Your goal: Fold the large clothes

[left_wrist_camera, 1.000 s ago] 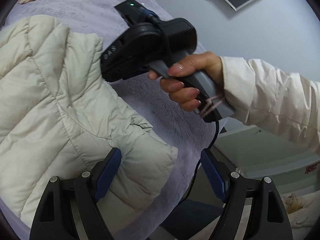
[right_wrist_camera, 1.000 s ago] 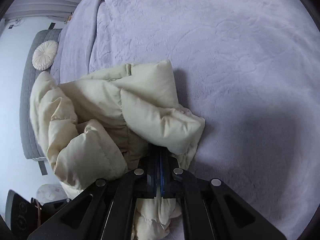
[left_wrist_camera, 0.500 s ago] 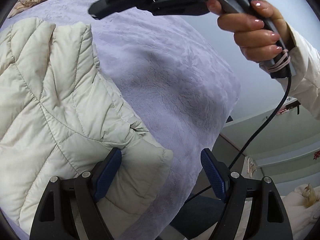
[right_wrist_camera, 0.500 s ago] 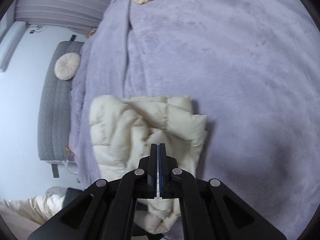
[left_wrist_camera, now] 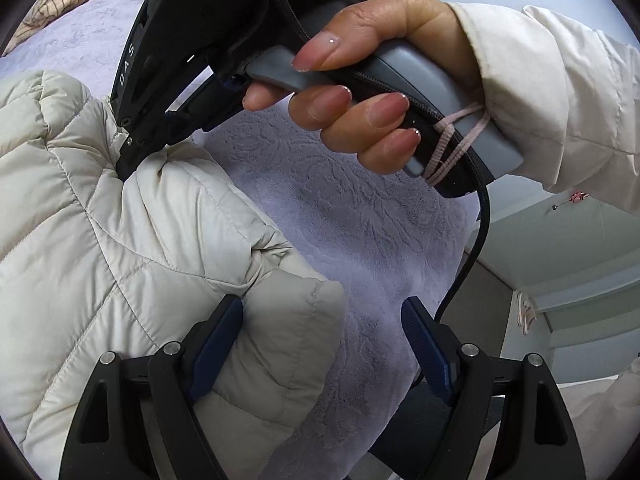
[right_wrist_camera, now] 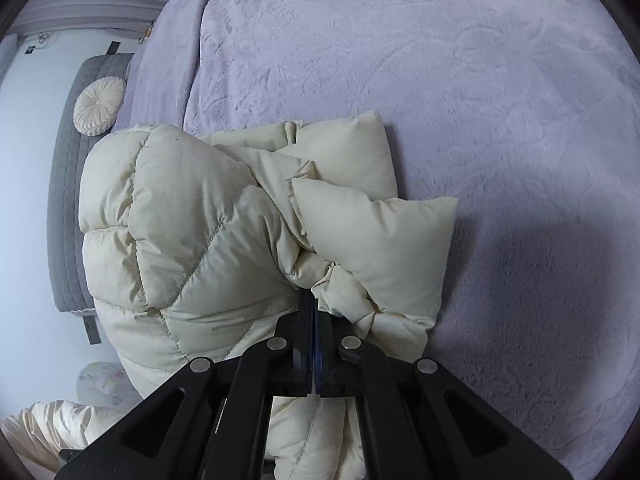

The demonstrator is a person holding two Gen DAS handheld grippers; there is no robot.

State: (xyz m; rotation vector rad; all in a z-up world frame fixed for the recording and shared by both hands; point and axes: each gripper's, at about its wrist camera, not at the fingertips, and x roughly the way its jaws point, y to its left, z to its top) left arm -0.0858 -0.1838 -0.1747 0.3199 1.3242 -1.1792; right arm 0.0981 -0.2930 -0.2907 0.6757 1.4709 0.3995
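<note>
Hidden: right gripper tips press into folds; clenched, any fabric caught cannot be told.
Jacket: cream, quilted, puffy, bunched.
Left gripper: released, straddling corner.

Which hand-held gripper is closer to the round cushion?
Right. The right hand-held gripper sits shut, tips against the puffy jacket, with the round cushion beyond it. The left hand-held gripper is open at the jacket's corner; no cushion in its view.

Cream puffer jacket on lilac bedspread, right gripper fingers together
</note>
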